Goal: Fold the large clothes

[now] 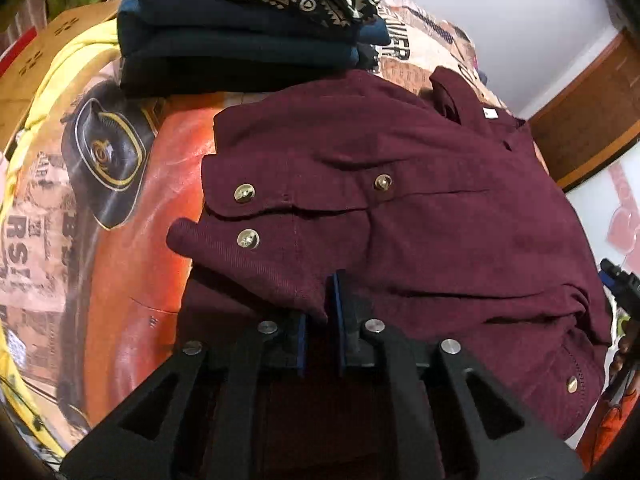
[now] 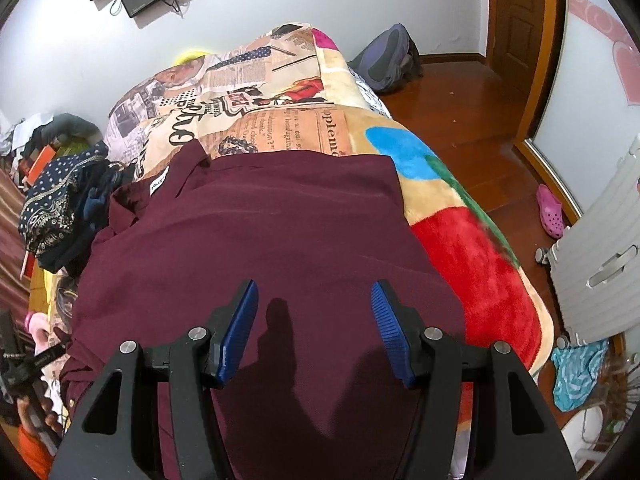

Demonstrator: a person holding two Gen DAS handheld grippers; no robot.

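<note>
A large maroon shirt [image 1: 420,216] with brass snap buttons lies partly folded on the printed bed cover [image 1: 132,264]. Its cuffed sleeve [image 1: 248,248] is folded across the body. My left gripper [image 1: 320,320] is shut on a fold of the sleeve fabric near the hem. In the right wrist view the same shirt [image 2: 260,232] lies back up, with the collar and white label [image 2: 158,182] at the far left. My right gripper [image 2: 314,320] is open just above the shirt's near part, holding nothing.
A stack of folded dark clothes [image 1: 240,40] with a patterned cloth on top sits behind the shirt. A yellow garment [image 1: 52,92] lies at the left. The bed edge, wooden floor [image 2: 472,112], a backpack [image 2: 388,60], a pink clog [image 2: 550,210] and a white radiator [image 2: 600,248] are on the right.
</note>
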